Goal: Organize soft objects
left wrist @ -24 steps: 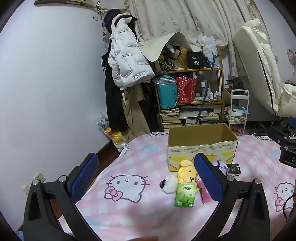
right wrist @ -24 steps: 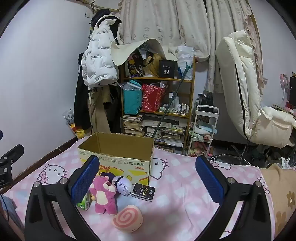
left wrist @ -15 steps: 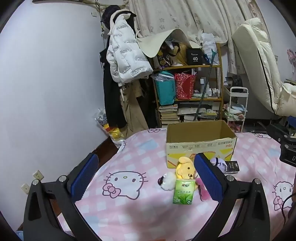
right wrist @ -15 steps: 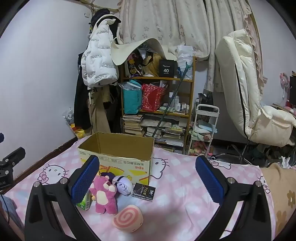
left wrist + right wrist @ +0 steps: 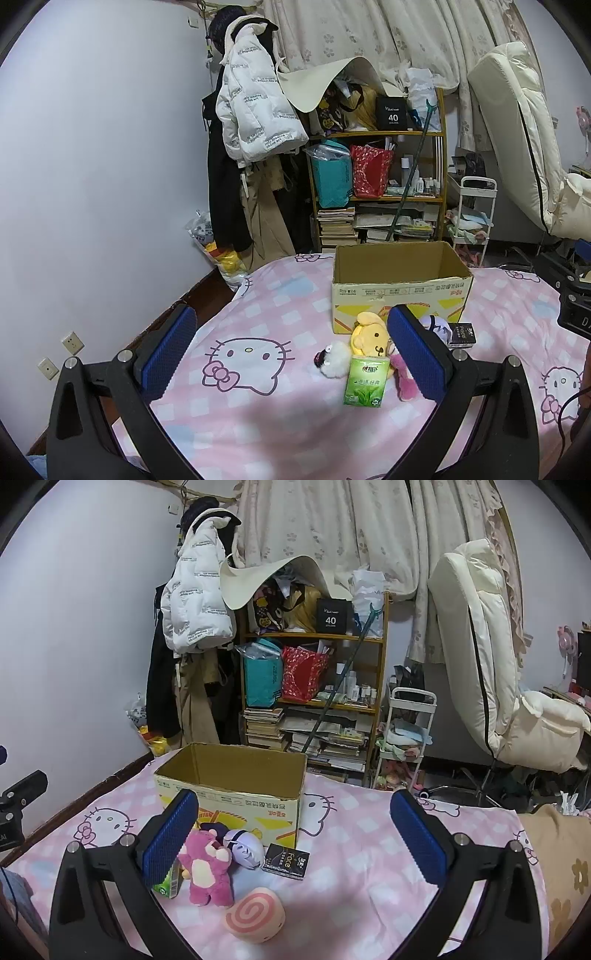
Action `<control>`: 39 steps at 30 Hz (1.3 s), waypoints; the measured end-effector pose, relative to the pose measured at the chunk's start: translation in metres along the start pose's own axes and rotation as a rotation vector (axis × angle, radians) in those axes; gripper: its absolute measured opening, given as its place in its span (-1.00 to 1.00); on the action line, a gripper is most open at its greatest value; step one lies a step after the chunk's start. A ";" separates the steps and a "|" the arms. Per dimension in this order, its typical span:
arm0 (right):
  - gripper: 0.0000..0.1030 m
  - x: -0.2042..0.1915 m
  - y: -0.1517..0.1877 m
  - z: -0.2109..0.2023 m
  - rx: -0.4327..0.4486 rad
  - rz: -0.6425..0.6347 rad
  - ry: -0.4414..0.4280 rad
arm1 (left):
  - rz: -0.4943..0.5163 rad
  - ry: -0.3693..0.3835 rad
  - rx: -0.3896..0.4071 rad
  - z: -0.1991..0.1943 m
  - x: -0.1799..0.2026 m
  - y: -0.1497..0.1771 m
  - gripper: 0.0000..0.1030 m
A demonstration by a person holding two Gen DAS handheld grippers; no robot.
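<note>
We judge the task barely begun. The box sits open on the bed and, as far as both views reach inside, nothing is in it yet; its floor is hidden from us.

All the soft things lie on the bed in front of the box. Close to its front wall we see the yellow plush, with the white plush just beside it and the green tissue pack standing in front of both. The pink bear lies next to the purple plush, and the swirl cushion sits nearest to us in the right view. A black pack lies flat beside the purple plush. So everything is left to do, if the box is where these belong.

Our left gripper has its jaws spread wide and grasps nothing; it hangs above the bed short of the toys. Our right gripper is equally wide apart and empty, with the bear and purple plush lying ahead of it, untouched.
</note>
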State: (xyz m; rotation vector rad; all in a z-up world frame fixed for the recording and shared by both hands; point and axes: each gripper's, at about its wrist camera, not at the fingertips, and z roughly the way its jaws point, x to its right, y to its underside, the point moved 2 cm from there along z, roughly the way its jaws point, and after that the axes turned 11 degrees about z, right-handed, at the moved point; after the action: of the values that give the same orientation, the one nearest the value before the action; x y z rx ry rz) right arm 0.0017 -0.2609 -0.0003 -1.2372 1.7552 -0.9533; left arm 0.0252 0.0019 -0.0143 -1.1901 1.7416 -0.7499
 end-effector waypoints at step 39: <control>1.00 -0.001 0.000 -0.003 0.001 0.003 0.007 | 0.023 -0.008 0.009 -0.007 -0.007 -0.005 0.98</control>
State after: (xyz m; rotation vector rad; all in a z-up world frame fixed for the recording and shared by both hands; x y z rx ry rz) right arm -0.0007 -0.2595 0.0012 -1.2320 1.7611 -0.9574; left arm 0.0223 0.0062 -0.0047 -1.1642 1.7407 -0.7376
